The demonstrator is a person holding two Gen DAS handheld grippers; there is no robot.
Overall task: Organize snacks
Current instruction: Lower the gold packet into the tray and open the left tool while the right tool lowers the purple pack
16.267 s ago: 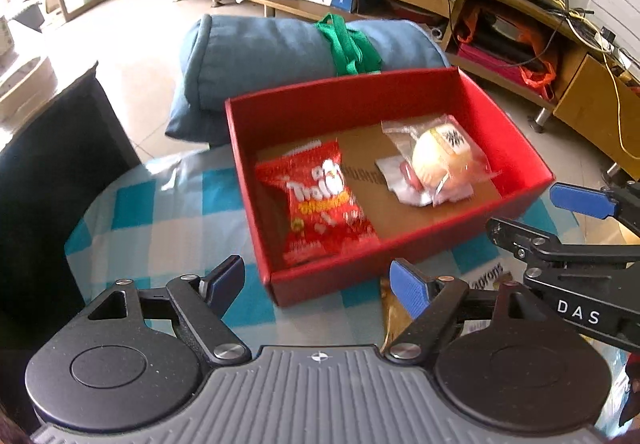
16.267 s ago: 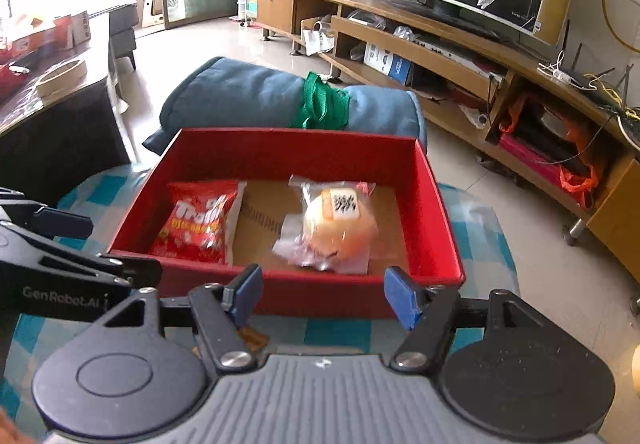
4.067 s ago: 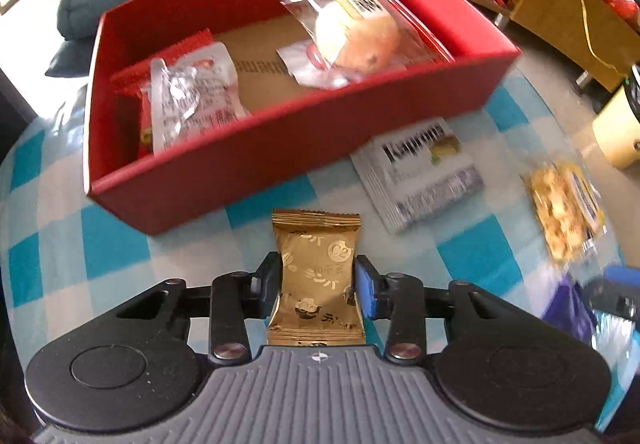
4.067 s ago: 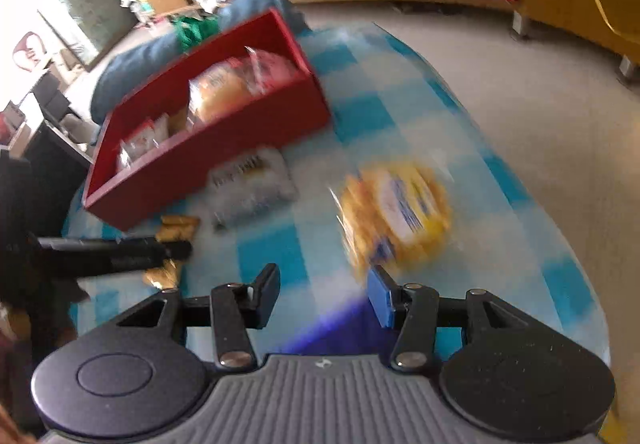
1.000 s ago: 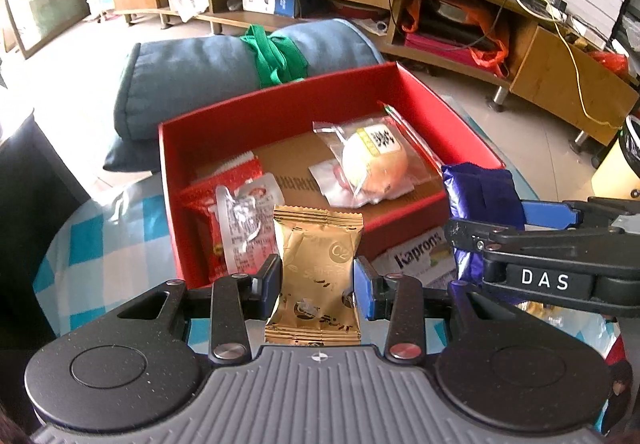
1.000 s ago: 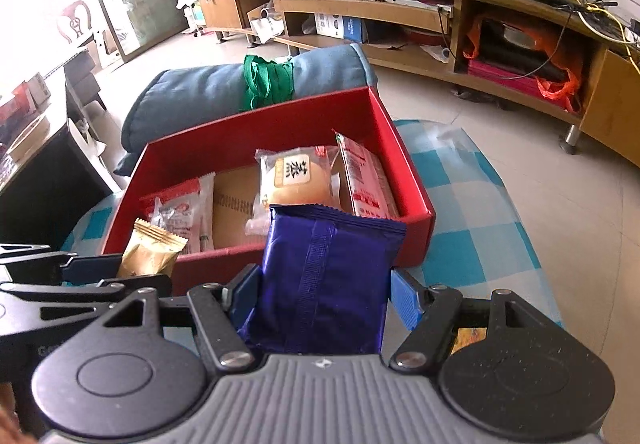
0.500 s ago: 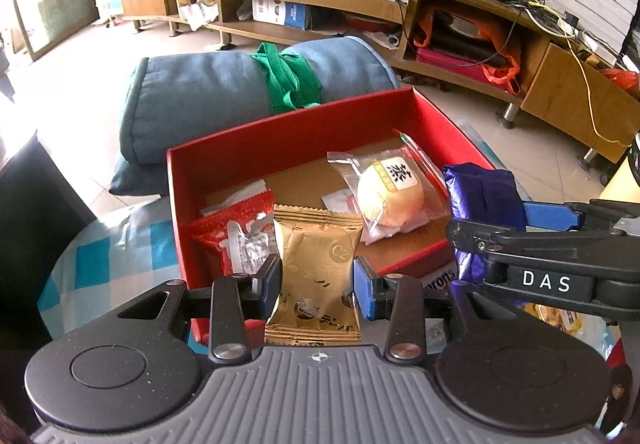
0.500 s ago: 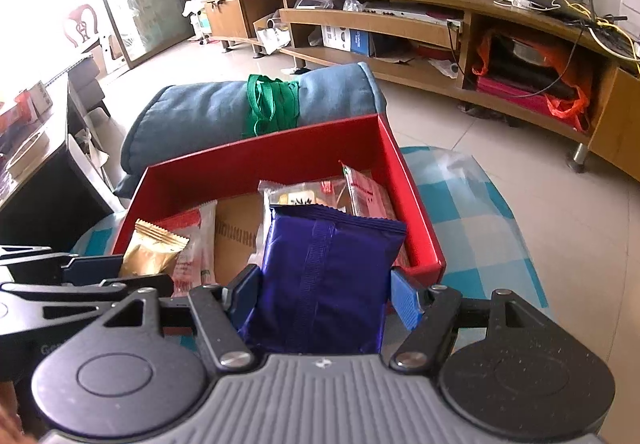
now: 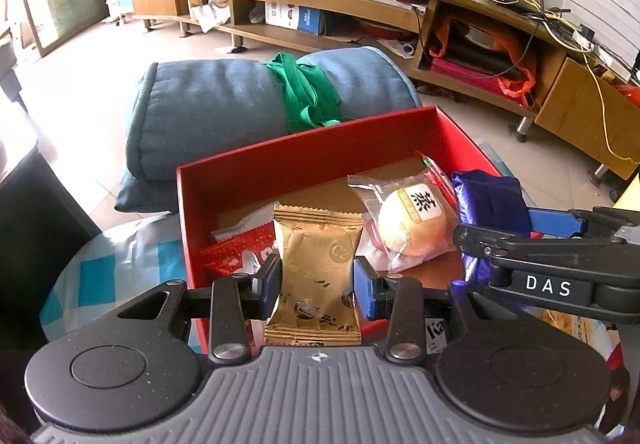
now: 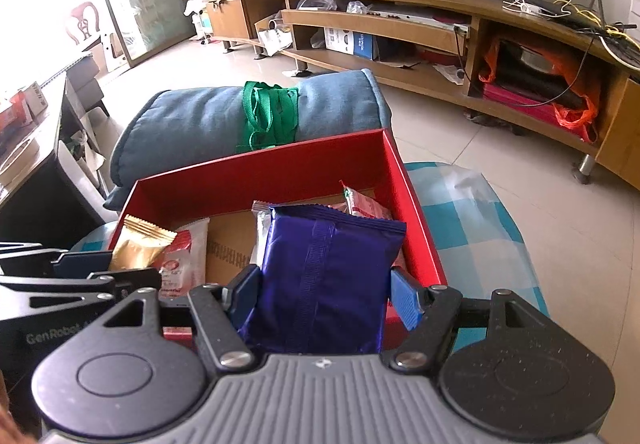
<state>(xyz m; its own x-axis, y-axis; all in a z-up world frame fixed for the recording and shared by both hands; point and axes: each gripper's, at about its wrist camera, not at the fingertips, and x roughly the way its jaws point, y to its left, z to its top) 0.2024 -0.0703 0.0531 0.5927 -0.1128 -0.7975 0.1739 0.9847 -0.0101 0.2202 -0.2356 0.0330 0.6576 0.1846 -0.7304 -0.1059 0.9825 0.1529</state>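
My left gripper [image 9: 316,286] is shut on a gold snack packet [image 9: 316,264], held over the near left part of the red box [image 9: 304,160]. My right gripper [image 10: 324,296] is shut on a purple snack packet [image 10: 324,272], held over the box's [image 10: 260,172] near right part. The box holds a wrapped bun [image 9: 412,224], a red-and-white packet [image 9: 240,248] and a red packet [image 10: 368,208] at its right wall. The right gripper [image 9: 516,226] with the purple packet [image 9: 492,200] shows at the right of the left wrist view; the left gripper [image 10: 84,264] with the gold packet [image 10: 138,244] shows at the left of the right wrist view.
The box stands on a blue-and-white checked tablecloth [image 10: 480,228]. A white packet [image 9: 434,332] and a yellow snack bag [image 9: 576,328] lie on the cloth near the box. A blue cushion with green straps [image 9: 240,100] lies behind the box. A dark cabinet [image 10: 32,180] stands left.
Both grippers have moved forward and up over the red box, each still holding its packet. The box now sits lower and nearer in both views.
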